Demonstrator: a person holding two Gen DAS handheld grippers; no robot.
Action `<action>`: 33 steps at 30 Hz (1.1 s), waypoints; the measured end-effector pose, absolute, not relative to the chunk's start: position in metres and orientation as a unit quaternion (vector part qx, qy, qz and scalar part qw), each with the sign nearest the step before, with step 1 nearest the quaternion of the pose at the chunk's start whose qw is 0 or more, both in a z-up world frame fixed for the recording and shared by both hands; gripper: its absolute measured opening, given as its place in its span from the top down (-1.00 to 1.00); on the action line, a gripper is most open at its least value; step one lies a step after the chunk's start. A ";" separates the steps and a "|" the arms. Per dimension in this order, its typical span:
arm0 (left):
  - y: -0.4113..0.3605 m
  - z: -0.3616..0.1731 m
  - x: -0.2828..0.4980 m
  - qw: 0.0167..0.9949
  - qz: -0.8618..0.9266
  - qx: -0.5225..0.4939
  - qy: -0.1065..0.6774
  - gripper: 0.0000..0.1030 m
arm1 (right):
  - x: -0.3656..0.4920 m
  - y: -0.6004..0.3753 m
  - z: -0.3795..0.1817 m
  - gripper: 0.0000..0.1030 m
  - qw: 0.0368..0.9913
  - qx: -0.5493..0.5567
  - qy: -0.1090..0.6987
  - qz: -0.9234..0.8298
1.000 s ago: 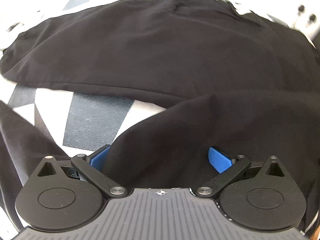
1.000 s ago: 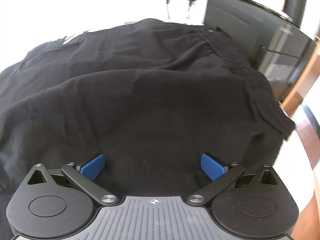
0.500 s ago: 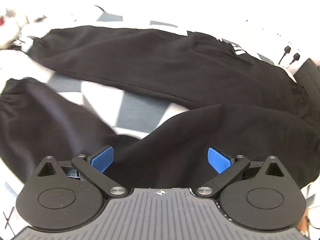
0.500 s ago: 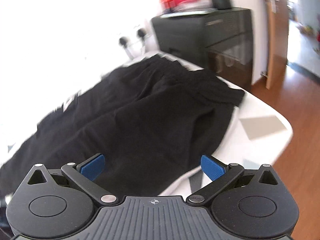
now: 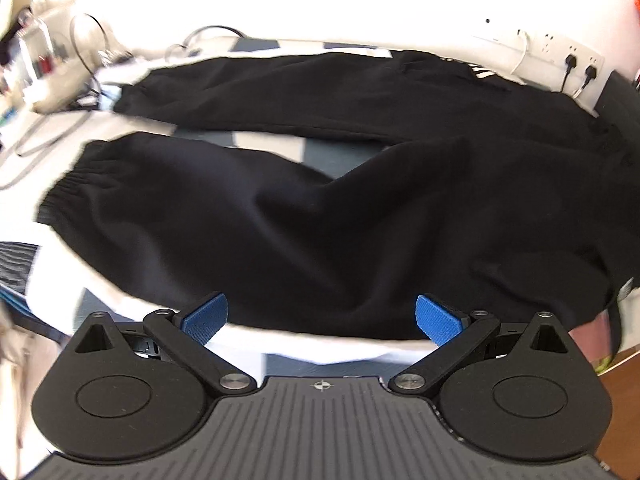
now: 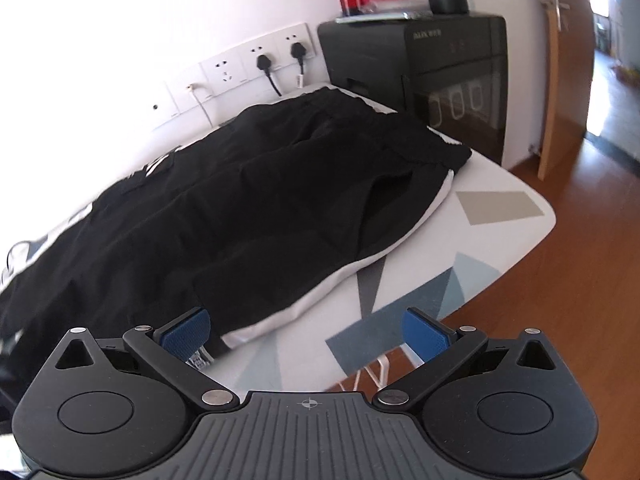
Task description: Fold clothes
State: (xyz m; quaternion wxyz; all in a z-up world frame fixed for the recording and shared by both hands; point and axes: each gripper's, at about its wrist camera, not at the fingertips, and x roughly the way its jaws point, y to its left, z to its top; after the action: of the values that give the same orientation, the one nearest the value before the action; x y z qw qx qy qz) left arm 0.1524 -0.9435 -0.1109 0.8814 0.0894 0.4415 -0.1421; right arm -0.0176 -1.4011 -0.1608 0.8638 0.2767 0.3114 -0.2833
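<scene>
Tabletop (image 6: 508,240) with geometric print carries black trousers (image 5: 320,216) spread flat, both legs running left ahead of the left hand-held gripper (image 5: 322,318), waist to its right. Left jaws wide apart, empty. Right hand-held gripper (image 6: 306,330) jaws also apart, empty, trousers' white side stripe just ahead-left.

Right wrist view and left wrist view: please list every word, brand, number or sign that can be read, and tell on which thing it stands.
Black cabinet, top front, right wrist view: a short light-coloured brand mark, too small and blurred to read.
Small tag under the left finger pad, at the edge of the black trousers: print too small to read.
Left wrist view: no readable text.
</scene>
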 end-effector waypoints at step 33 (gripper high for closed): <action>-0.994 -0.174 0.103 0.879 -0.106 0.367 0.284 -1.00 | 0.005 -1.483 -0.179 -0.97 0.865 0.235 0.365 -0.250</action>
State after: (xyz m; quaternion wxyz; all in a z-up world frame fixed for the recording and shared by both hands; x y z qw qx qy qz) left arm 0.1032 -0.9937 -0.1741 0.8791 0.3675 0.2843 -0.1062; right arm 0.0055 -1.4826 -0.1790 0.8652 0.2354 0.3652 -0.2504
